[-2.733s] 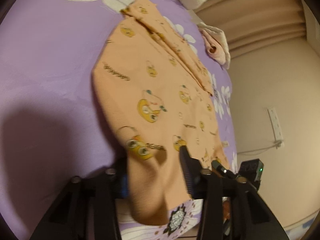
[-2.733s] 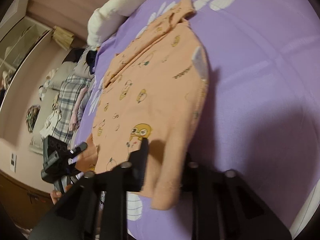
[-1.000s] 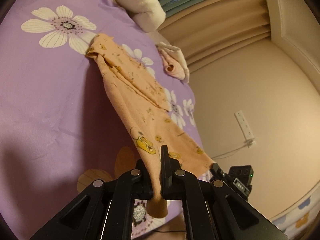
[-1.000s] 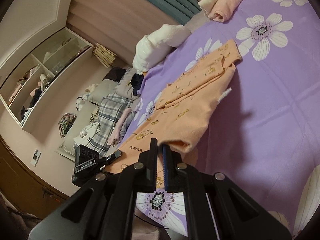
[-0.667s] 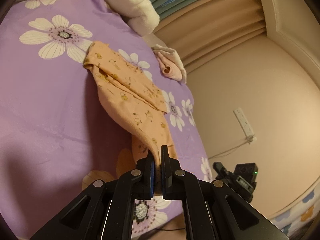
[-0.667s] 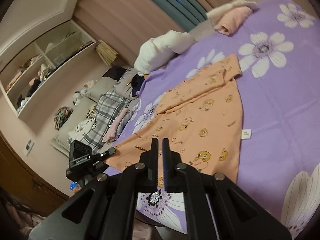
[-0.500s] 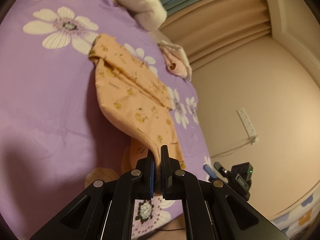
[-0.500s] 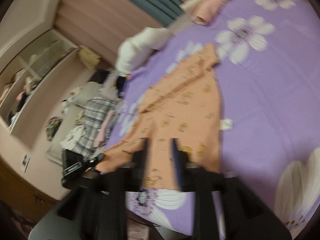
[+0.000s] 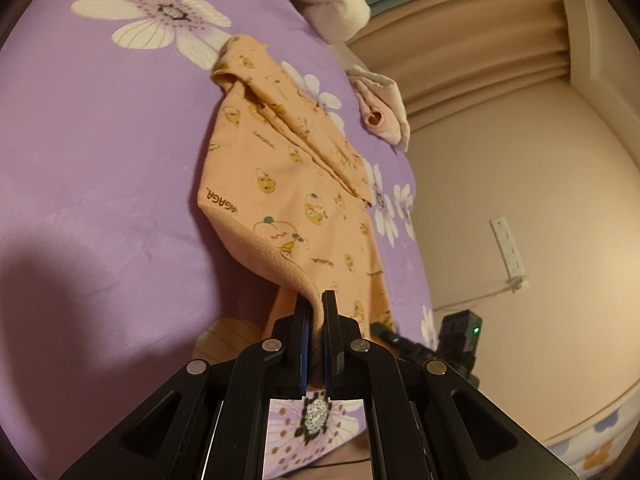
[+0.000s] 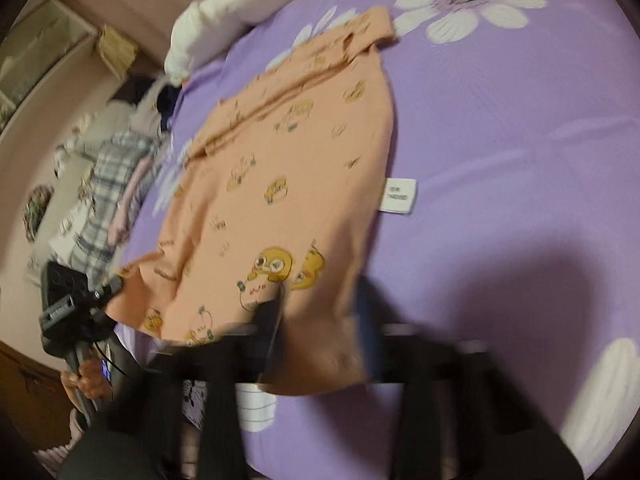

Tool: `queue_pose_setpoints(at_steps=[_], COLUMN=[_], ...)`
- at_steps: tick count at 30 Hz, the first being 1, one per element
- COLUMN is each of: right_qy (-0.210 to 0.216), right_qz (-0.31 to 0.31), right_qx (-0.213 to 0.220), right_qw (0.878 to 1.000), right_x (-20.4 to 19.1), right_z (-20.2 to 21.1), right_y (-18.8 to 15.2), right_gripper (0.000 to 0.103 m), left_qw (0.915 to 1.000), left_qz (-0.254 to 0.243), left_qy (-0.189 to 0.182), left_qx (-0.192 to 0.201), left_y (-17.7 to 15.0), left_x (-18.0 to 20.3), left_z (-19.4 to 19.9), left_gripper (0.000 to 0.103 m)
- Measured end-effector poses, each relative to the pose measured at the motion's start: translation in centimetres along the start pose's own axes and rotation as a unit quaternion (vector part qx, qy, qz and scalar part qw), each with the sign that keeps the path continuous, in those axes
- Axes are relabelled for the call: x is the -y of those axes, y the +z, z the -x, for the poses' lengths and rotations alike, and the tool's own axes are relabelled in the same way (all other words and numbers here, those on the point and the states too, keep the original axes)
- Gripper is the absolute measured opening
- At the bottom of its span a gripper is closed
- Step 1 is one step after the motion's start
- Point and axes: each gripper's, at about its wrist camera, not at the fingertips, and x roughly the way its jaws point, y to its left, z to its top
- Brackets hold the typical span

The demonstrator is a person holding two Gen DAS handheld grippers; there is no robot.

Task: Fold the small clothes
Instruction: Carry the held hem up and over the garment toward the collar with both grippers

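The orange garment (image 9: 288, 184) bears the printed word "GAGAGA" near its folded edge, seen upside down from the left wrist. Its white tag (image 10: 398, 195) carries small print, too blurred to read.

Purple bedspread with white flowers (image 9: 100, 152) spread beneath and ahead. Rolled pink cloth (image 9: 382, 114) far ahead, at bed edge. White pillow (image 10: 224, 20) beyond. Wall socket strip (image 9: 507, 246) to the right. Plaid clothing pile (image 10: 108, 184) off to the left.

Left tongs (image 9: 316, 300) clamped, right tongs (image 10: 320, 300) apart
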Motion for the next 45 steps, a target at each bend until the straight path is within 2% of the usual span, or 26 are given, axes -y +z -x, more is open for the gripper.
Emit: queue_pose_setpoints(at_steps=[3,4,5,8,12,17,21,27,34,40,45], right_qy=[0.031,0.050,0.090,0.153,0.191,0.212,0.218,0.199,0.173,0.154,0.142], right_qz=[-0.013,-0.020,-0.034,-0.036,-0.021,-0.013,-0.009,0.025,0.063,0.059,0.054], right_qx=[-0.002,0.003,0.014,0.051,0.073,0.084,0.089,0.100,0.123,0.131,0.130], right_qw=[0.999,0.999,0.995,0.986,0.979,0.973,0.972,0.975,0.975,0.978,0.980], right_x=[0.3,0.4,0.5,0.0,-1.1,-2.0,-2.9,-3.9,-4.9,-5.2,-5.7], right_z=[-0.1,0.2,1.1,3.7,6.4,8.1,8.9,11.8,15.0,13.7,11.5], right_y=[0.2,0.2,0.4,0.9,1.1,0.3,-0.4,-1.2,-1.5,1.6,6.1], right_gripper=[0.007,0.007,0.007,0.007,0.006,0.006,0.006,0.006,0.007,0.007,0.007], left_qw=[0.9999,0.9998,0.9997,0.9978,0.9948,0.9927,0.9902,0.9861,0.9839,0.9881,0.9917], left_qz=[0.011,0.009,0.005,-0.016,-0.040,-0.052,-0.071,-0.105,-0.111,-0.077,-0.046], left_qy=[-0.009,-0.012,-0.020,-0.057,-0.083,-0.099,-0.110,-0.116,-0.122,-0.111,-0.092], left_qx=[0.008,0.010,0.013,0.030,0.043,0.045,0.048,0.056,0.068,0.074,0.078], left_y=[0.2,0.2,0.3,0.4,0.4,0.3,0.2,-0.3,-0.2,2.3,5.5], left_x=[-0.2,-0.1,0.2,1.6,3.3,4.5,6.1,8.5,9.5,8.0,6.4], left_z=[0.5,0.7,1.0,2.1,2.6,3.0,4.2,7.0,8.5,6.6,4.6], left_gripper=[0.002,0.002,0.002,0.002,0.001,0.001,0.001,0.001,0.001,0.001,0.001])
